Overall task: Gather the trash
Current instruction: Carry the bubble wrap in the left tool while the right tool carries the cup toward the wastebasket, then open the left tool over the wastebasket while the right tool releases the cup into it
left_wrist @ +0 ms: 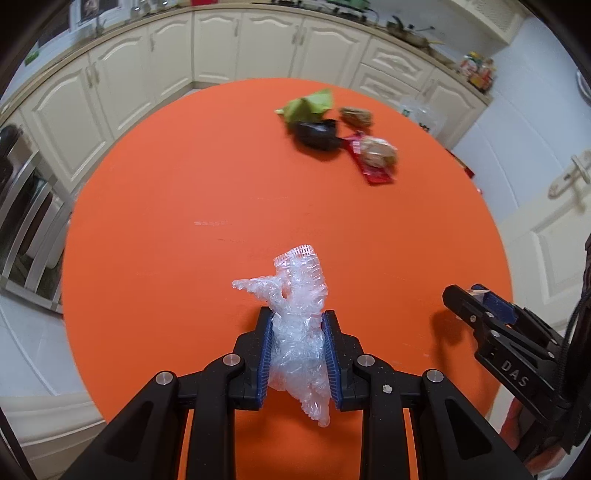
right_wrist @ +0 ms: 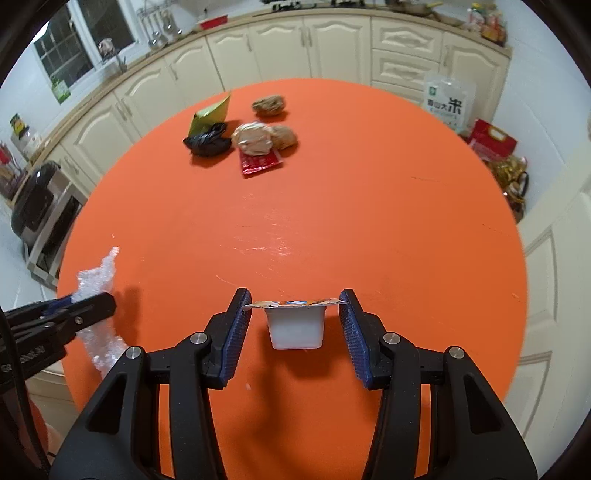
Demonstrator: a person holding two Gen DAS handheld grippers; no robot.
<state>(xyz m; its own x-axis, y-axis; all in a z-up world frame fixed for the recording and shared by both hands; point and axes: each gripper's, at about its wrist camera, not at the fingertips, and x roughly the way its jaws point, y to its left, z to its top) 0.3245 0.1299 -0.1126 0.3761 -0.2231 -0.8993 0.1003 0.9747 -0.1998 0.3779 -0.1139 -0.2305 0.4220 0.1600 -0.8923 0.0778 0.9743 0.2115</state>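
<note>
Orange table [right_wrist: 369, 221]; clear crinkled plastic [left_wrist: 299, 332]; white cup [right_wrist: 295, 326]; red wrapper [right_wrist: 260, 162]; black bag [right_wrist: 207, 142]

This is a home kitchen. Cream cabinets [right_wrist: 325, 48] with arched panel doors and metal handles curve round from nine o'clock to two o'clock, under a worktop [left_wrist: 413, 35] carrying pans and jars. At ten o'clock in the right wrist view a window [right_wrist: 83, 35] sits above hanging utensils [right_wrist: 160, 31]. A dark cooker-like appliance [right_wrist: 31, 206] stands at nine o'clock. A bag of rice [right_wrist: 448, 101] leans at two o'clock beside a red gift box [right_wrist: 493, 138]. A round orange bench [right_wrist: 332, 221] fills the middle.
</note>
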